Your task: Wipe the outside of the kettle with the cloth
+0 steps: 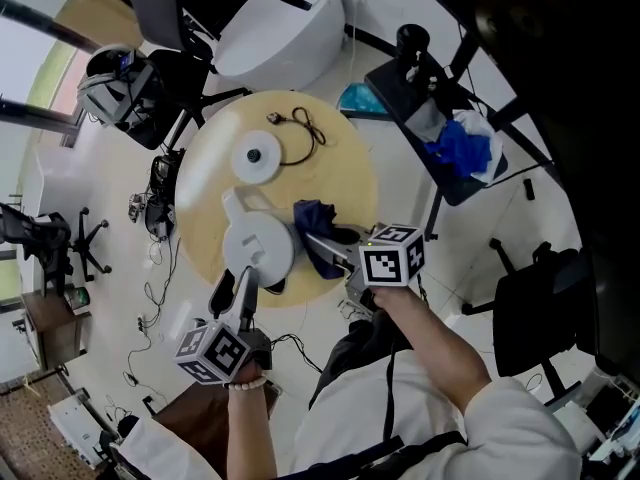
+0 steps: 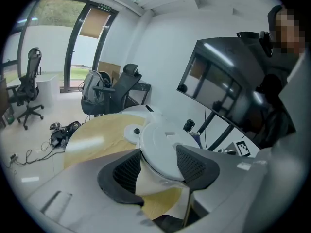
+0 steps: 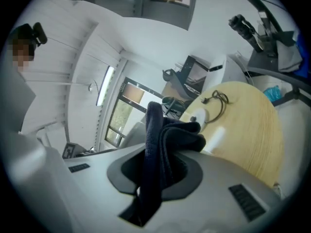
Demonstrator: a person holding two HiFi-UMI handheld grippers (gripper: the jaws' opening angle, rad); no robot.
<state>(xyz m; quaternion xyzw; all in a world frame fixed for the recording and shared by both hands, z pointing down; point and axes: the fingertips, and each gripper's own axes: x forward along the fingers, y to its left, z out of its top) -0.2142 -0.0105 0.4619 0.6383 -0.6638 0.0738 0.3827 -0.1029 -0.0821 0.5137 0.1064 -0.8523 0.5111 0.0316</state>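
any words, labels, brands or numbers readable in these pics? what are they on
No text is readable.
marker cube: square coded pattern, no letters.
small sign over the door: too small to read.
dark label beside the jaws: blurred.
kettle: no print visible.

Free for passing over the bare right half of the round table (image 1: 345, 173) and along its far left rim. Blocked mid-table by the kettle base (image 1: 254, 158) and its looped cord (image 1: 305, 133), and at the near edge by the kettle (image 1: 258, 246) with the cloth (image 1: 318, 233) just beside it, hardly a gap between. Crowded all round the table: large white unit (image 1: 275, 18) beyond, dark stand (image 1: 440, 138) to the right, cables (image 1: 155, 203) on the floor at left.
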